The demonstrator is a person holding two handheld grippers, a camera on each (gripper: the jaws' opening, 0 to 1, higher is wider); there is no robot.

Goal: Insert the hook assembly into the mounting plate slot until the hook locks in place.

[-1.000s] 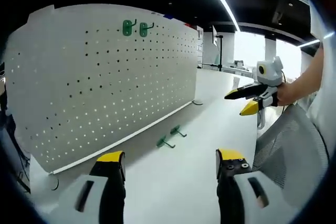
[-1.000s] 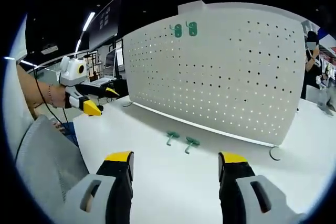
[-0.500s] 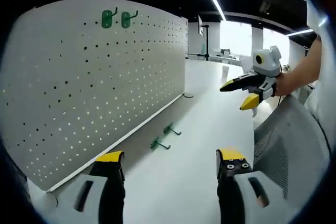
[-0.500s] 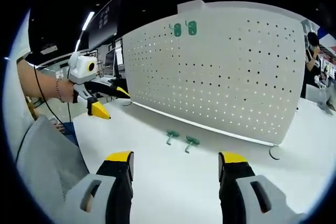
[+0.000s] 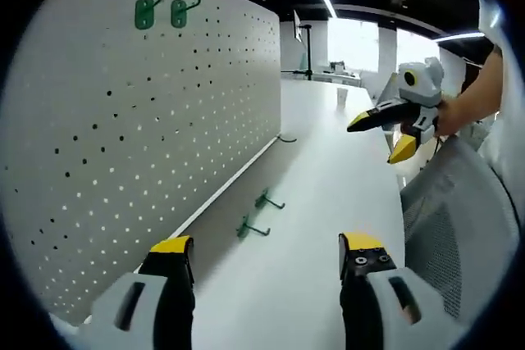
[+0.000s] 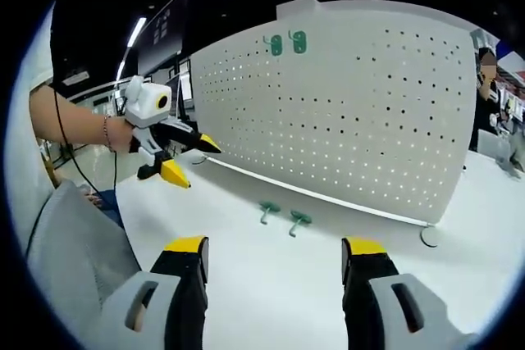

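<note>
— Where are the hooks?
— Two loose green hooks [image 6: 281,218] lie on the white table [image 6: 271,284] just in front of the pegboard [image 6: 369,112]; two mounted hooks [image 6: 286,43] sit near its top edge.
— The grippers?
— Left gripper [image 5: 267,256] and right gripper [image 6: 275,258] hang above the table, jaws apart, empty.

Black tool [image 5: 267,253], yellow tips

pegboard [image 5: 123,137] cut off at left edge; green hooks [image 6: 280,217] too small for detail.
</note>
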